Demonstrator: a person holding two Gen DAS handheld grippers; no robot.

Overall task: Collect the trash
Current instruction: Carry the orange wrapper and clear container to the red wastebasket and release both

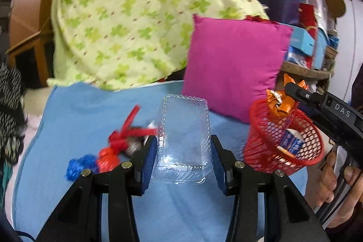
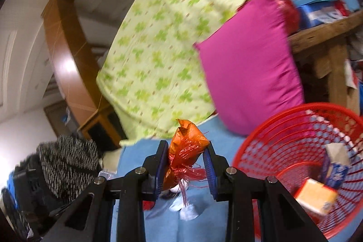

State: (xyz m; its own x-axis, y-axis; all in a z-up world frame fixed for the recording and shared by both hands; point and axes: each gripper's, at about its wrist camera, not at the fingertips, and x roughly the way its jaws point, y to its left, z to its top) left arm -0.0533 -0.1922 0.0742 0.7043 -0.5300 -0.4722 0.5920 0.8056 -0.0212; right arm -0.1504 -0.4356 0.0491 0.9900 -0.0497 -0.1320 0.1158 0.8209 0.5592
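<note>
My left gripper (image 1: 184, 146) is shut on a clear plastic clamshell container (image 1: 185, 137), held above the blue cloth (image 1: 90, 112). My right gripper (image 2: 186, 162) is shut on a crumpled orange foil wrapper (image 2: 186, 146) with red fringe; it also shows in the left wrist view (image 1: 280, 103), over the rim of the red mesh basket (image 1: 256, 151). The basket (image 2: 261, 151) lies tilted and holds a blue-and-white carton (image 2: 335, 167) and a yellow box (image 2: 315, 196). Red ribbon scraps (image 1: 120, 140) and blue foil (image 1: 78, 165) lie on the cloth to the left.
A magenta cushion (image 1: 233, 65) leans behind the basket, with a green clover-print sheet (image 1: 127, 26) behind it. A cluttered wooden shelf (image 1: 304, 69) stands at the right. A black-and-white garment (image 2: 65, 165) lies at the left edge.
</note>
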